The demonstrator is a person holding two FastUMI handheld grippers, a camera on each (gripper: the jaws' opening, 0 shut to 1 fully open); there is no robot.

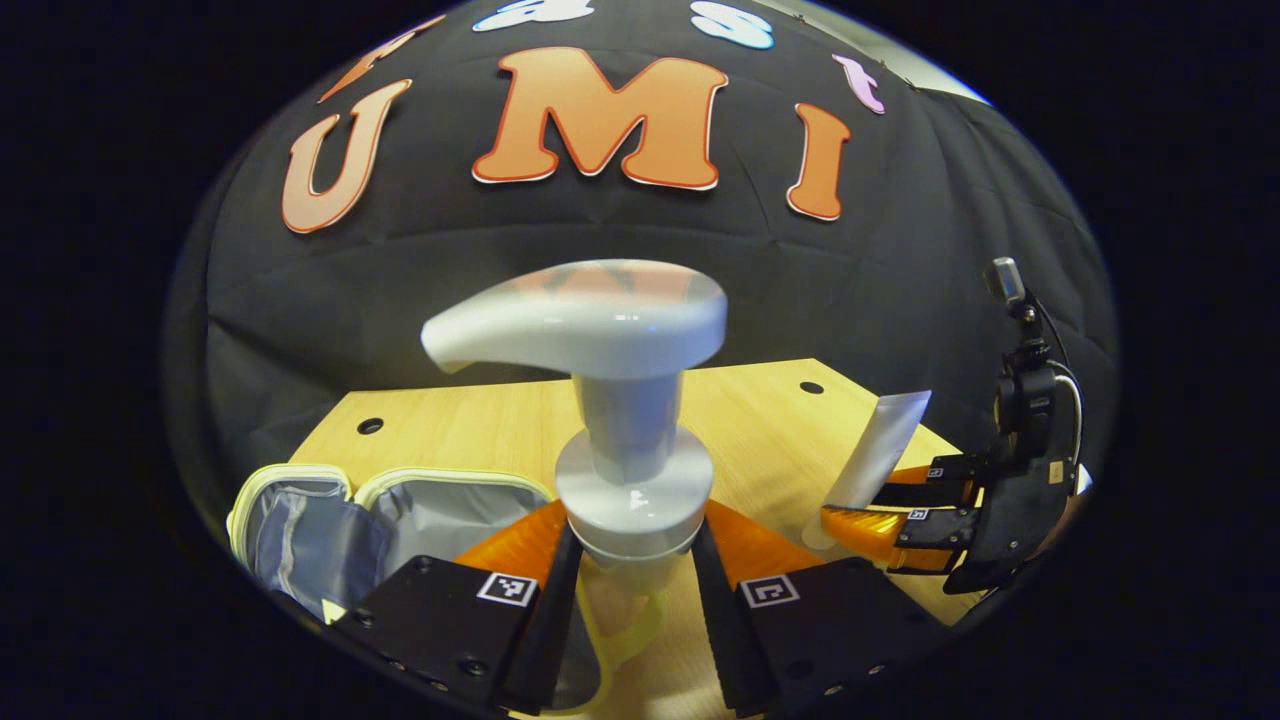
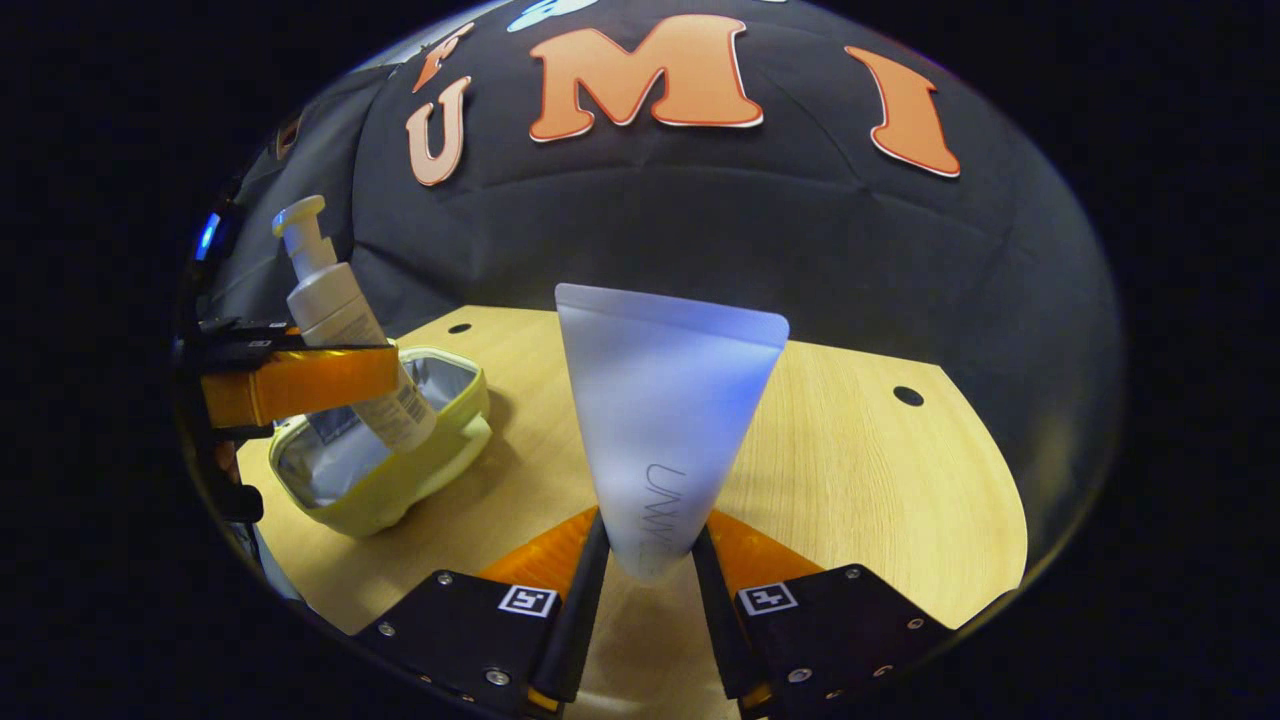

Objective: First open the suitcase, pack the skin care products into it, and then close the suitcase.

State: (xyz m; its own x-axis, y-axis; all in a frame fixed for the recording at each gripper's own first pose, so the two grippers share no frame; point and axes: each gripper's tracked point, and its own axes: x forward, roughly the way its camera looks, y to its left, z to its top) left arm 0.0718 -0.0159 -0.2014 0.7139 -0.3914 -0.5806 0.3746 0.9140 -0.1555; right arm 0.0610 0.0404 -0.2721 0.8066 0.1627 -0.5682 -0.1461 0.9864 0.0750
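Suitcase (image 2: 400,470), a small yellow zip case, lies open at the table's (image 2: 850,470) left side. Left gripper (image 1: 630,560) is clamped on a pump bottle (image 1: 620,400), tilted above the case. Right gripper (image 2: 648,560) pinches a white tube (image 2: 665,420) upright; its lettering is unreadable.

Tube (image 2: 665,420): vertical print, partly hidden, unreadable. Nothing else legible.

White pump bottle (image 1: 625,400), frosted white tube (image 2: 665,420), pale-yellow suitcase (image 2: 400,480) lined grey, light wood table (image 2: 850,470).
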